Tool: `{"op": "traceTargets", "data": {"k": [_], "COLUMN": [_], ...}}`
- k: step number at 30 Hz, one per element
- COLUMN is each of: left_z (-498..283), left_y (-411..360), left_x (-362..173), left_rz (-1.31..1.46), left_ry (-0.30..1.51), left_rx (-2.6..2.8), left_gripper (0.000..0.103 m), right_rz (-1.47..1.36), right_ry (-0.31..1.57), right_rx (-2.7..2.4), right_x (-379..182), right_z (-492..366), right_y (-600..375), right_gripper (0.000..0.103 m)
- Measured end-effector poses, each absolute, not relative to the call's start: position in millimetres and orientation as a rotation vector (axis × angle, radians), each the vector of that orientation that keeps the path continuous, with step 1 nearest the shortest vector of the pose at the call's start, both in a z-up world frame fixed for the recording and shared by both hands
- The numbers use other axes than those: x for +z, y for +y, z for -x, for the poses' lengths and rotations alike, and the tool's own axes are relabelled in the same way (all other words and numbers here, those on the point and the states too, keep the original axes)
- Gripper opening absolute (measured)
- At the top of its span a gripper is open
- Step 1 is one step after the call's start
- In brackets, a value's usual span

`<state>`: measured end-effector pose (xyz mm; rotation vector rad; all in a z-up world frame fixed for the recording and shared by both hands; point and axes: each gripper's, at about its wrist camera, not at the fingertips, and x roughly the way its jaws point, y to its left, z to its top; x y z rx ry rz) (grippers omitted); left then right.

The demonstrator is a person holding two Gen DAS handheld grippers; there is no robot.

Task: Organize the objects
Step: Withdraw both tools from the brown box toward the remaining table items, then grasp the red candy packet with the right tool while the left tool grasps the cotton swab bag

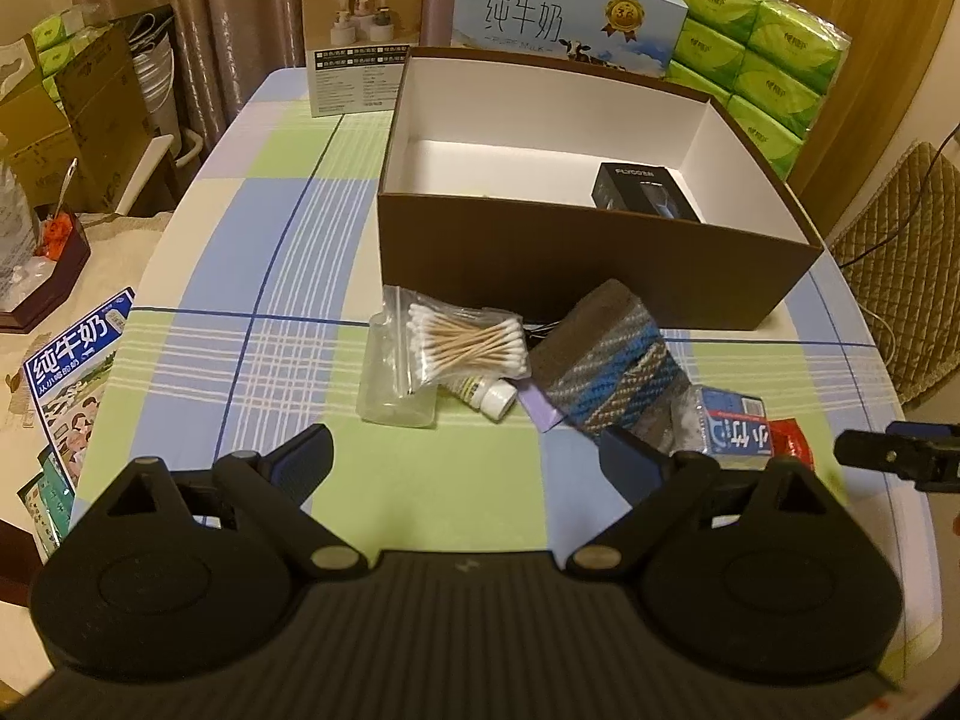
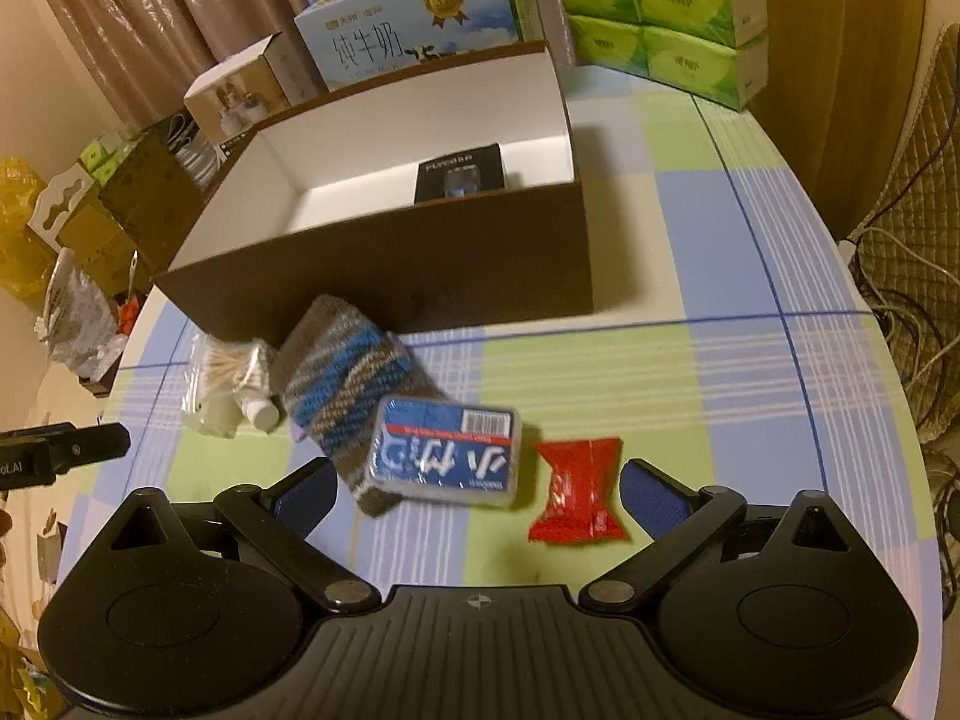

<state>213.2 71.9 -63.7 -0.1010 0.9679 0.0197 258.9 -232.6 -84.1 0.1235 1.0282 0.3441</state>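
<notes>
A brown open box [image 1: 588, 258] [image 2: 384, 276] stands mid-table with a black packet [image 1: 645, 189] [image 2: 461, 174] inside. In front of it lie a bag of cotton swabs [image 1: 462, 345] [image 2: 225, 369], a small white bottle [image 1: 489, 396] [image 2: 259, 411], a knitted striped pouch [image 1: 606, 360] [image 2: 348, 384], a blue card pack [image 1: 732, 429] [image 2: 447, 450] and a red sachet [image 1: 792, 441] [image 2: 576, 495]. My left gripper [image 1: 468, 462] is open and empty, short of the swabs. My right gripper [image 2: 477, 489] is open, its fingers either side of the card pack and sachet.
A milk carton box [image 1: 564, 9] [image 2: 414, 30], a beige product box [image 1: 363, 30] [image 2: 240, 90] and stacked green tissue packs [image 1: 762, 54] [image 2: 660, 6] stand behind the brown box. Cardboard boxes [image 1: 66, 120] and clutter are left of the table. A chair [image 1: 900, 264] is at right.
</notes>
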Motion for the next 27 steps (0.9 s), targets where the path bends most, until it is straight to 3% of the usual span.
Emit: {"op": "traceTargets", "data": {"k": [13,22,27], "left_z": [-201.7,-200.4,-202.3], "left_y": [74.7,79.0,76.8], "left_x": [-85.1,-93.3,-100.1], "left_rz": [0.082,0.068,0.019], "left_ry": [0.982,0.956,0.944], "left_rx": [0.035,0.057,0.053], "left_gripper": [0.087,0.082,0.080], "right_rz": [-0.105,-0.095,-0.079], "right_ry": [1.043,1.016,1.011], "right_rx": [0.285,0.235,0.234], "right_x": [-110.8,-129.9,-139.1], "right_z": [-244.3,-251.9,-259.7], "right_y": [-250.5,-256.3,-252.9], "right_gripper": [0.097,0.056,0.049]}}
